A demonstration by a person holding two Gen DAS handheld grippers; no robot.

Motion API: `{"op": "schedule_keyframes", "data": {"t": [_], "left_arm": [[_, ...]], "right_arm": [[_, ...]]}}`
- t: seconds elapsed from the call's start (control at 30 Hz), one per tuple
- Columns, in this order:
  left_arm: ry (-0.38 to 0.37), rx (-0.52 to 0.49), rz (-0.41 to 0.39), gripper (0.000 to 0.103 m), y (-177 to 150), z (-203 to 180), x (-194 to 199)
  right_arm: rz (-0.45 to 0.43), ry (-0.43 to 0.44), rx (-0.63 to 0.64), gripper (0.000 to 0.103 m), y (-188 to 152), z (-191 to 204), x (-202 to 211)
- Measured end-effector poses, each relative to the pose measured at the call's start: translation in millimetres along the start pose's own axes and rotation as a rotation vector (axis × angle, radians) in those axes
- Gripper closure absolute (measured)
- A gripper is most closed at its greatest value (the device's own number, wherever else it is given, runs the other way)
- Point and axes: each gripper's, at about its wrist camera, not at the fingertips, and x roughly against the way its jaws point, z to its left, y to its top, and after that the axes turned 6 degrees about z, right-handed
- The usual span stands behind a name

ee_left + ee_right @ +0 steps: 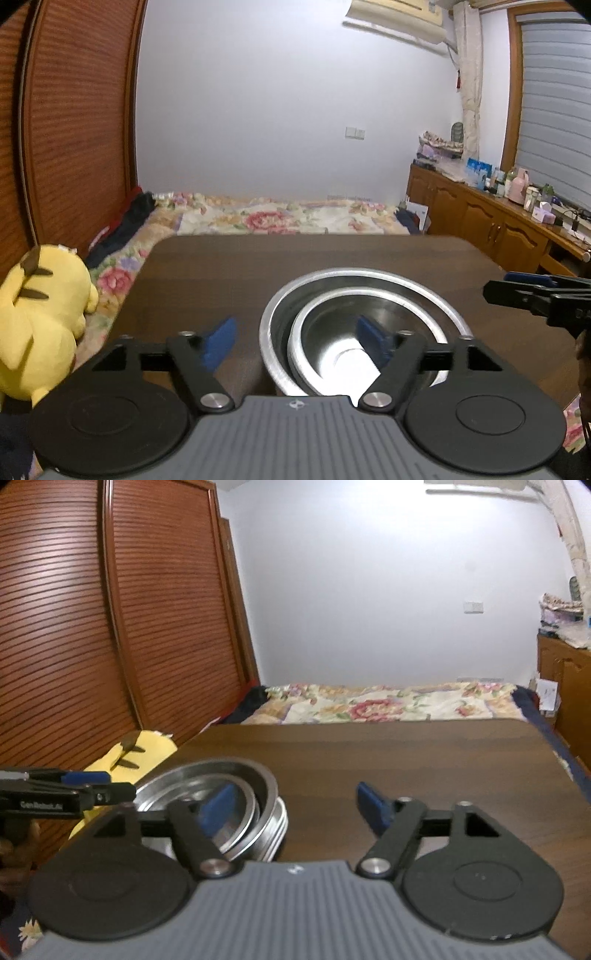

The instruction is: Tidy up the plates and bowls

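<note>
Bowls [364, 332]: steel, nested small in large, on the table [229, 266] at its near edge, I judge for compact storage. My left gripper [297, 334] hangs above them, my right gripper [295, 808] just right of them, both jaws apart and empty. Yellow plush [40, 325] left of the table; nothing obstructs.

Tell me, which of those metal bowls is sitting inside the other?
The smaller steel bowl, with the bright glare on its bottom, sits inside. The wider bowl surrounds it, its rim showing all around, and rests directly on the dark wooden table.
</note>
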Motion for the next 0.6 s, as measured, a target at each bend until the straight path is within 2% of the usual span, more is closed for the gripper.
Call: {"op": "schedule_keyframes", "data": {"t": [0.2, 0.27, 0.6], "left_arm": [[-0.017, -0.021, -0.044, 0.004, 9, -18, 18], [-0.011, -0.034, -0.057, 0.000, 10, -25, 23], [0.057, -0.075, -0.064, 0.000, 10, -56, 32]], "right_arm": [[-0.039, -0.005, -0.008, 0.000, 5, -4, 19], [-0.053, -0.011, -0.002, 0.000, 6, -4, 25], [-0.044, -0.096, -0.011, 0.000, 1, -2, 43]]}}
